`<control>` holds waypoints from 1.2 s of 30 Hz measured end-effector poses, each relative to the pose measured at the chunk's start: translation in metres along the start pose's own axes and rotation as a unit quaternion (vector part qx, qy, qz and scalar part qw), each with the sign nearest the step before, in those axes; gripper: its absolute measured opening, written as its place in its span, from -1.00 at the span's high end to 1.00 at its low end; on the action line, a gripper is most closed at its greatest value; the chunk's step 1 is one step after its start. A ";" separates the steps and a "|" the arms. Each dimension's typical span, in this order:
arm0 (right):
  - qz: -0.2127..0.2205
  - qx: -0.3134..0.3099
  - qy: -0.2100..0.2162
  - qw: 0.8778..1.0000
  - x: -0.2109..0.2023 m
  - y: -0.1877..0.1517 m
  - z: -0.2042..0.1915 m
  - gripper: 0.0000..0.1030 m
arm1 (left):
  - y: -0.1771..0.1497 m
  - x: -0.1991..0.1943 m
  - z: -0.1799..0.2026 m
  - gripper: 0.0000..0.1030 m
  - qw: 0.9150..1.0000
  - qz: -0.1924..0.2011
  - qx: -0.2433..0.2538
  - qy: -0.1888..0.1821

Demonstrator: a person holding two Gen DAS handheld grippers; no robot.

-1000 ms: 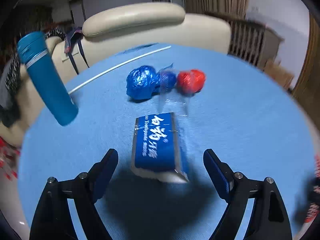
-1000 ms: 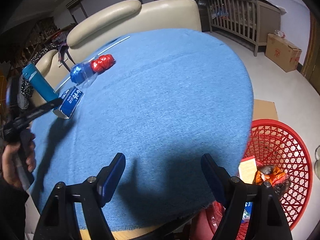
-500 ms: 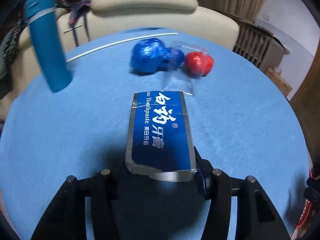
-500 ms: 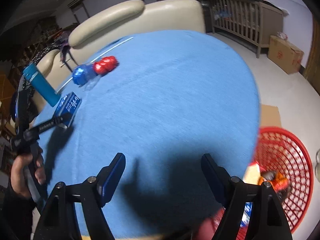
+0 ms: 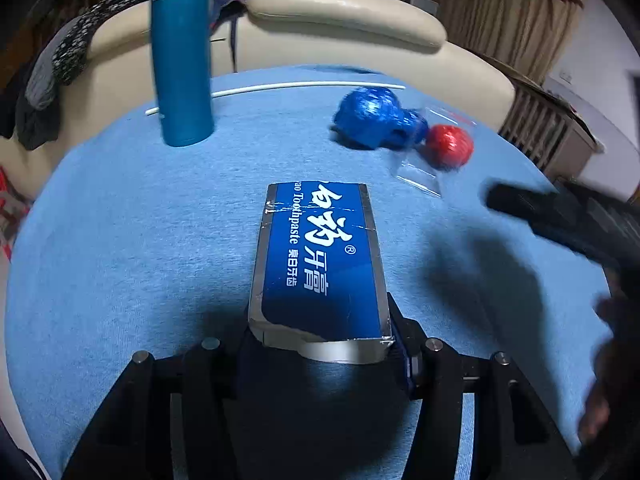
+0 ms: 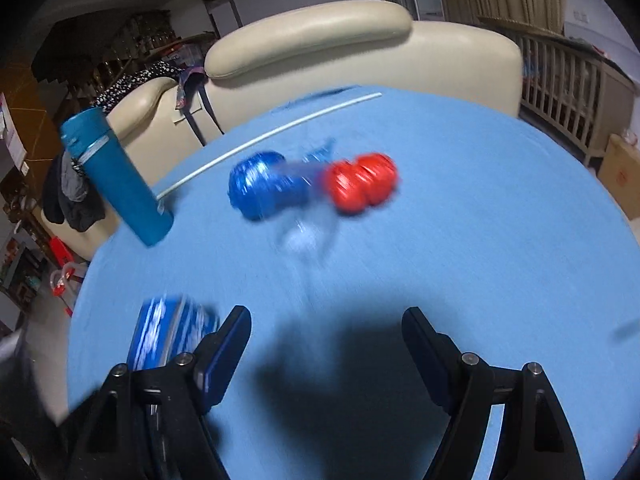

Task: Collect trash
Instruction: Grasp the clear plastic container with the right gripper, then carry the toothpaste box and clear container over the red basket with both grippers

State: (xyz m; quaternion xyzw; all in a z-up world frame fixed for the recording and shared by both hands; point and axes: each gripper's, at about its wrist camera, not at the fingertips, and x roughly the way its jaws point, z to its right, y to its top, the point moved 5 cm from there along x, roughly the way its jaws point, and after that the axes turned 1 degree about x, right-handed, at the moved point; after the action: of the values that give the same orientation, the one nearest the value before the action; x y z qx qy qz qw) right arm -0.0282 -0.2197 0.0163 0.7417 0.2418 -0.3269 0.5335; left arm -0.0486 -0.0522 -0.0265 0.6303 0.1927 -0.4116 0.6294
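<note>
Left wrist view: the left gripper [image 5: 320, 344] has its jaws clamped on the near end of the toothpaste box [image 5: 320, 256], which runs from 6 o'clock toward centre over the blue tabletop [image 5: 120, 240]. The tabletop's round edge curves away at 9 o'clock and at 3 o'clock; bare blue cloth lies on both sides of the box. At 11 o'clock the teal bottle [image 5: 182, 68] stands upright near the far rim, with a thin white rod [image 5: 280, 87] lying behind it. At 1 o'clock a blue foil ball [image 5: 372, 122] and a red foil ball [image 5: 448, 146] sit touching, a clear plastic wrapper [image 5: 420, 178] beside them. The right gripper [image 5: 560, 220] reaches in from 3 o'clock, blurred. Beyond the far edge is a cream sofa [image 5: 340, 8].

In the right wrist view, the right gripper [image 6: 326, 344] has its jaws apart and holds nothing, over open cloth; the foil balls lie ahead at 12 o'clock, the box at 8 o'clock.
</note>
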 end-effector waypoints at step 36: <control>-0.003 -0.015 0.004 1.000 -0.057 -0.063 0.021 -0.09 | 0.003 -0.004 0.001 -0.12 0.999 -0.001 -0.006 0.033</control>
State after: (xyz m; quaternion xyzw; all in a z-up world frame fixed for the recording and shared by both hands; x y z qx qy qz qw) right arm -0.1158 -0.2205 0.0142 0.7340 0.2514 -0.3217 0.5427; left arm -0.0494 -0.0521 -0.0214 0.6398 0.2168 -0.3899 0.6258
